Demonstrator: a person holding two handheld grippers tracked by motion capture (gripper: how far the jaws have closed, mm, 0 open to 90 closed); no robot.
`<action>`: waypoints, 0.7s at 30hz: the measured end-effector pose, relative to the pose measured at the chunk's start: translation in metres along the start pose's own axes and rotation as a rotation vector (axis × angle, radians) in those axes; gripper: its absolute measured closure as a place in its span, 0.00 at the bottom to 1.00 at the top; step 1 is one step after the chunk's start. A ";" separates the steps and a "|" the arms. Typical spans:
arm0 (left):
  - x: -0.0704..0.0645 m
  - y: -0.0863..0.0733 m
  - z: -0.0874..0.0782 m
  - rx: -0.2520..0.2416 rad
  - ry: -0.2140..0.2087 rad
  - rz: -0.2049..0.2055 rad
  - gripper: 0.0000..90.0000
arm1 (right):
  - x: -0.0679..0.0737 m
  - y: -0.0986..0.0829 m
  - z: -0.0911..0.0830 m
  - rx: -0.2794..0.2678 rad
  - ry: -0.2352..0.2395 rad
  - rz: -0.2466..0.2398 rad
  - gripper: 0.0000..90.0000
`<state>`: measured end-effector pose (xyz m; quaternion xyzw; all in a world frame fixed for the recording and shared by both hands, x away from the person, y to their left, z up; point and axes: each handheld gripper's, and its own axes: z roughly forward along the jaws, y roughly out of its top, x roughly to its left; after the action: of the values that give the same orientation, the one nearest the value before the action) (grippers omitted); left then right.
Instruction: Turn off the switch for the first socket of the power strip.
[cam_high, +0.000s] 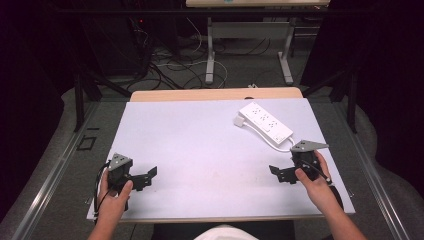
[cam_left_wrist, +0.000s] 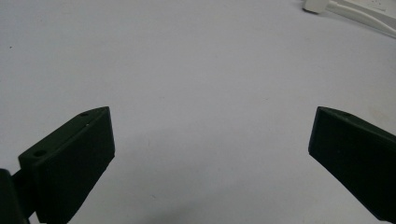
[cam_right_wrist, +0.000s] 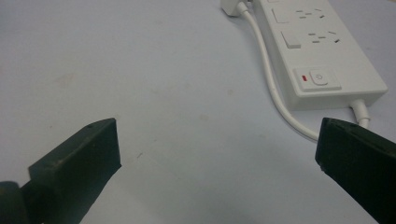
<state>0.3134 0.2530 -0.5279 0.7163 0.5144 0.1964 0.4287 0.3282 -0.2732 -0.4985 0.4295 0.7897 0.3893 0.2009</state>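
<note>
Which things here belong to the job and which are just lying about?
Part of the job:
power strip
its white cable
left tool, open
right tool, open

Just there:
second table behind
cables on the floor

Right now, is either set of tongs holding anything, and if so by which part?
Nothing is held. The left tongs and right tongs both stand open over bare table; the white power strip lies untouched ahead of the right tongs.
</note>
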 end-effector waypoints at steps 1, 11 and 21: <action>0.000 0.000 0.000 0.001 0.000 0.000 0.00 | -0.001 -0.002 0.000 -0.002 0.001 0.012 0.00; 0.000 0.000 0.001 0.004 -0.003 -0.001 0.00 | -0.010 -0.024 0.010 -0.006 -0.029 0.052 0.00; 0.001 -0.001 0.001 0.009 -0.003 0.000 0.00 | -0.017 -0.040 0.016 -0.001 -0.041 0.074 0.00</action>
<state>0.3144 0.2534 -0.5292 0.7185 0.5145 0.1933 0.4262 0.3273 -0.2933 -0.5406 0.4664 0.7688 0.3879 0.2026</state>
